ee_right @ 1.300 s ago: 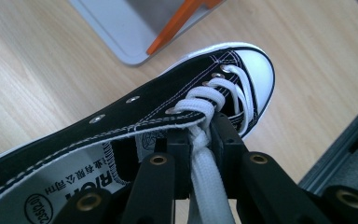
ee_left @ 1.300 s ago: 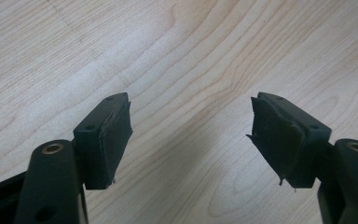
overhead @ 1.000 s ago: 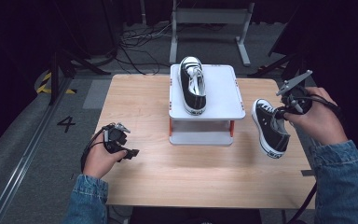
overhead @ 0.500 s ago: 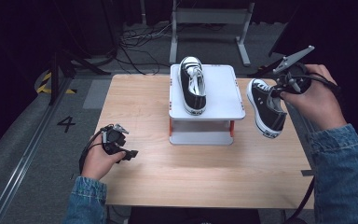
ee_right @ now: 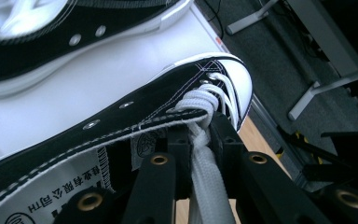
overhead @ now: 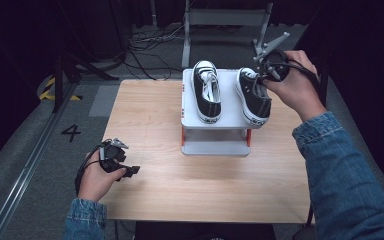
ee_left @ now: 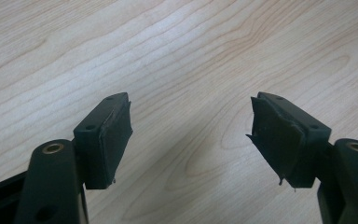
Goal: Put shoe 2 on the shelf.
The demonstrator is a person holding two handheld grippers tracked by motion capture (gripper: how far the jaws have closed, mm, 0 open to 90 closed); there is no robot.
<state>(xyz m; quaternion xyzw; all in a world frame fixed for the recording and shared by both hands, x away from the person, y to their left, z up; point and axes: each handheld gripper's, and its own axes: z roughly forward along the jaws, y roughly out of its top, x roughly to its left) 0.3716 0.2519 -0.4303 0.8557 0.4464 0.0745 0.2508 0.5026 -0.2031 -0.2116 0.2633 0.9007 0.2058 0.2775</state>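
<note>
Two black canvas sneakers with white toes and laces are on a white stand (overhead: 228,112). The left sneaker (overhead: 206,91) rests flat on top. The right sneaker (overhead: 253,97) (ee_right: 135,116) is at the stand's right side, held tilted, with my right gripper (overhead: 266,76) (ee_right: 196,135) shut on its laces and tongue. My left gripper (overhead: 130,170) (ee_left: 191,135) rests low over the wooden table (overhead: 150,130) near its front left corner, open, nothing between its pads (ee_left: 114,135).
The stand has orange-red legs (overhead: 183,135) and a lower shelf. A metal frame (overhead: 225,20) and cables lie on the floor behind the table. A floor mark "4" (overhead: 71,132) is left of the table.
My right gripper carried the second sneaker up from the table's right side and leftward onto the stand beside the first one. The left gripper stayed put.
</note>
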